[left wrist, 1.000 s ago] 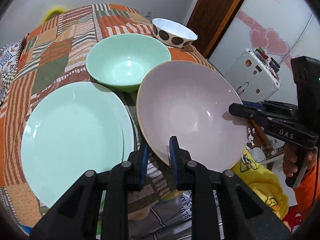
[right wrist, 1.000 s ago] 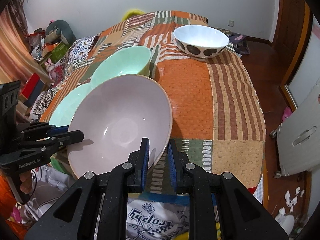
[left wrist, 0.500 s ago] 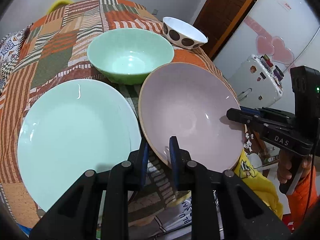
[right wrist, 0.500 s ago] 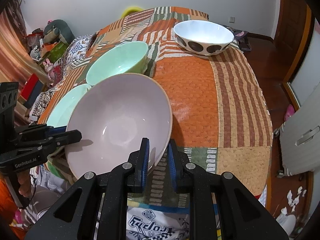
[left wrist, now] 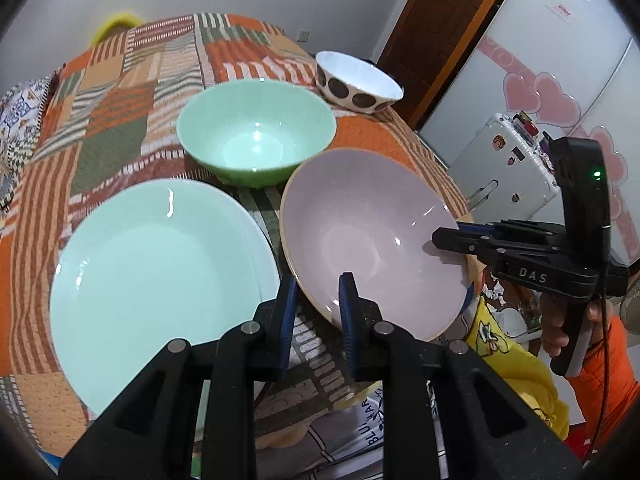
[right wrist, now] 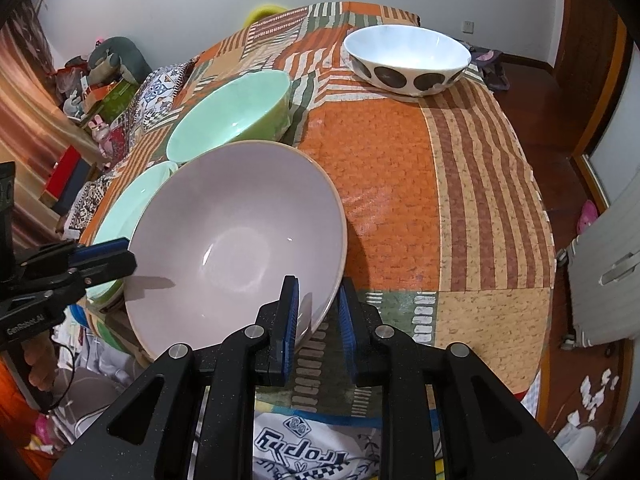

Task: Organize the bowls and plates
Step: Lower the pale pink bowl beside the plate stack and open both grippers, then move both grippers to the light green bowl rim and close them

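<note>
Both tongs pinch the big pink bowl (left wrist: 368, 240) by opposite rims, left tongs (left wrist: 318, 308) and right tongs (right wrist: 318, 312), holding it above the worktop (right wrist: 440, 200) edge beside the green plate (left wrist: 160, 280), probably for balance.

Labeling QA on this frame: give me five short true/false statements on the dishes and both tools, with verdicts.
1. Both tools grip the pink bowl by its rim. True: left tool at one edge, right tool at the opposite edge.
2. The pink bowl sits inside the green bowl. False: it is held tilted in front of the green bowl, not nested.
3. The dotted white bowl is the farthest dish on the patchwork cloth. True.
4. The green plate holds food. False: nothing lies on it.
5. The green bowl is upside down. False: it stands upright, opening up.
</note>
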`<state>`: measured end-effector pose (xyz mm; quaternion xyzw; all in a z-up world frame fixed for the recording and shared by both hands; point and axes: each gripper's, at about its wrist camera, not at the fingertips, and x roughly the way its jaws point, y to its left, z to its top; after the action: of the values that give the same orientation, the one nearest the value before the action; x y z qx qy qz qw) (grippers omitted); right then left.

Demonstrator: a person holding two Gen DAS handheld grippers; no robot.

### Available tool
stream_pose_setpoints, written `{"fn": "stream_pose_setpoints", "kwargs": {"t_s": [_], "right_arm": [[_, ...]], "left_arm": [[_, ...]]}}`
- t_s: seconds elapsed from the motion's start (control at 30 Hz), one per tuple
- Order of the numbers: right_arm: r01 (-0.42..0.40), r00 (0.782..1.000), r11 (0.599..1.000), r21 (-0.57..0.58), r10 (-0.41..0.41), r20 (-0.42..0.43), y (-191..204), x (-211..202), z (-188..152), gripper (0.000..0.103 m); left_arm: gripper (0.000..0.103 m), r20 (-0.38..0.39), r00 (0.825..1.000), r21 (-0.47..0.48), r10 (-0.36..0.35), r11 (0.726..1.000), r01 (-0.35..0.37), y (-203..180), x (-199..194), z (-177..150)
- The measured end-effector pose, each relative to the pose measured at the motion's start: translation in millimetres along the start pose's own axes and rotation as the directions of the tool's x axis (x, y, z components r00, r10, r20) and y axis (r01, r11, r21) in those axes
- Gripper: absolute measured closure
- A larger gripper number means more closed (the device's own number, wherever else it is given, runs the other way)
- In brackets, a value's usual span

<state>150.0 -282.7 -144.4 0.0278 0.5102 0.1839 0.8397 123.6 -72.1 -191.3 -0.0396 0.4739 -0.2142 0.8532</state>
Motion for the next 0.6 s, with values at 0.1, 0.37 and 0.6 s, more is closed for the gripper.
{"fn": "stream_pose_setpoints", "kwargs": {"t_s": [0.1, 0.37, 0.6], "right_arm": [[0.017, 1.0, 1.0, -0.012, -0.016, 0.011, 0, -4, 2, 0.083], [0.029, 0.992, 0.999, -0.038, -0.024, 0.125, 4, -38, 21, 0.074], [0.013, 0.978, 0.998, -0.063, 0.0, 0.207, 12, -46, 50, 0.065]], "left_arm": [[0.083, 0.03, 0.999, 0.005, 0.013, 1.0, -0.013, 0, -8, 5], [0.082, 0.109, 0.993, 0.01, 0.041, 0.999, -0.042, 5, -33, 27], [0.081, 0.147, 0.986, -0.055, 0.082, 0.996, -0.075, 34, -41, 56]]}}
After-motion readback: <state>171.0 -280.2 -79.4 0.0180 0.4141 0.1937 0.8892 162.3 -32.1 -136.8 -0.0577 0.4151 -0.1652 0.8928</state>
